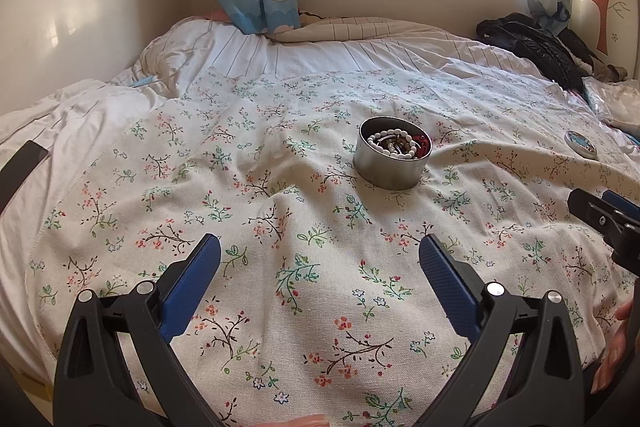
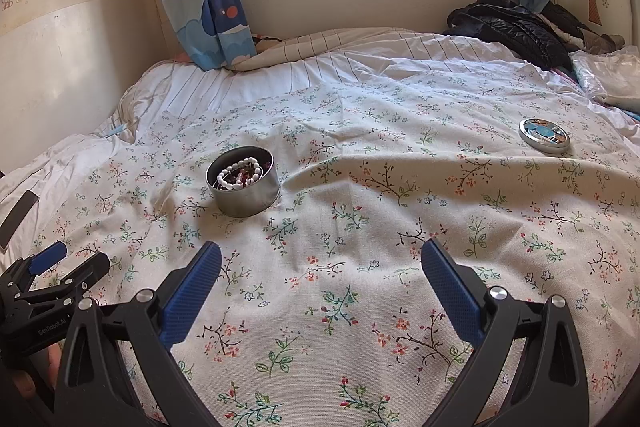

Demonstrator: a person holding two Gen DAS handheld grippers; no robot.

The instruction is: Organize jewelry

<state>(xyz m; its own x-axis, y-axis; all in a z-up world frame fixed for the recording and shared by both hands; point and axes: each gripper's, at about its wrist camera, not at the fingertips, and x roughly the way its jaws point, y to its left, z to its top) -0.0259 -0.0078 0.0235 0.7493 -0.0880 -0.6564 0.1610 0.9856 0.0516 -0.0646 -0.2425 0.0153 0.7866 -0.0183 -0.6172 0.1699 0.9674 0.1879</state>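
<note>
A round metal tin (image 1: 390, 169) stands on the floral cloth, holding a white bead bracelet (image 1: 394, 143) and red and dark bead jewelry. It shows left of centre in the right wrist view (image 2: 244, 197). Its lid (image 2: 544, 135) lies flat on the cloth far to the right, also seen in the left wrist view (image 1: 581, 143). My left gripper (image 1: 320, 251) is open and empty, short of the tin. My right gripper (image 2: 320, 255) is open and empty, to the right of the tin and near the cloth.
The floral cloth (image 1: 240, 187) covers a bed with white striped bedding (image 2: 280, 75). A black jacket (image 2: 516, 23) lies at the back right by the window wall. A clear plastic bag (image 2: 608, 75) lies at the right edge. A dark strap (image 2: 18, 217) is at the left.
</note>
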